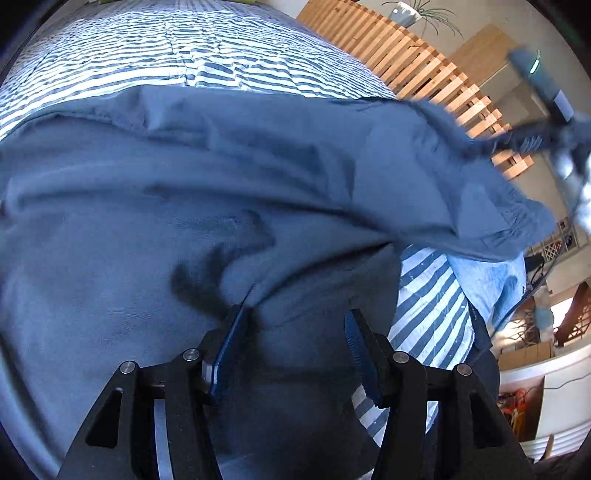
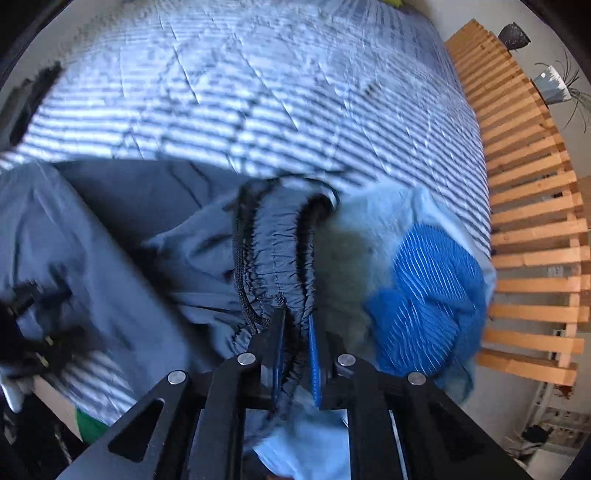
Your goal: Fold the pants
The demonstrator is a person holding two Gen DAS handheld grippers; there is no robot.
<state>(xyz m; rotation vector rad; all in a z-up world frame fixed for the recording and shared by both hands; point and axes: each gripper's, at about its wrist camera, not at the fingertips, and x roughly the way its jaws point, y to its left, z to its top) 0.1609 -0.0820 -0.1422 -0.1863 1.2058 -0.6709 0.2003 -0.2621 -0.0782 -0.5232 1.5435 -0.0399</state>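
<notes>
Grey-blue pants [image 1: 184, 184] lie spread over a striped bed cover [image 1: 184, 48]. My left gripper [image 1: 295, 321] stands open low over the cloth, jaws wide apart, with a crease of fabric against its left fingertip [image 1: 238, 317]. In the right wrist view my right gripper [image 2: 295, 317] is shut on the gathered elastic waistband [image 2: 273, 251] of the pants, beside the black drawstring [image 2: 245, 291]. In the left wrist view that waistband end rises toward the blurred right gripper [image 1: 535, 136] at the upper right.
A light-blue garment [image 2: 369, 229] with a bright blue ribbed patch [image 2: 424, 288] lies under the waistband end near the bed's right edge. A wooden slatted rail [image 2: 528, 221] runs along that side. A potted plant [image 1: 406, 11] and floor clutter [image 1: 524, 402] lie beyond.
</notes>
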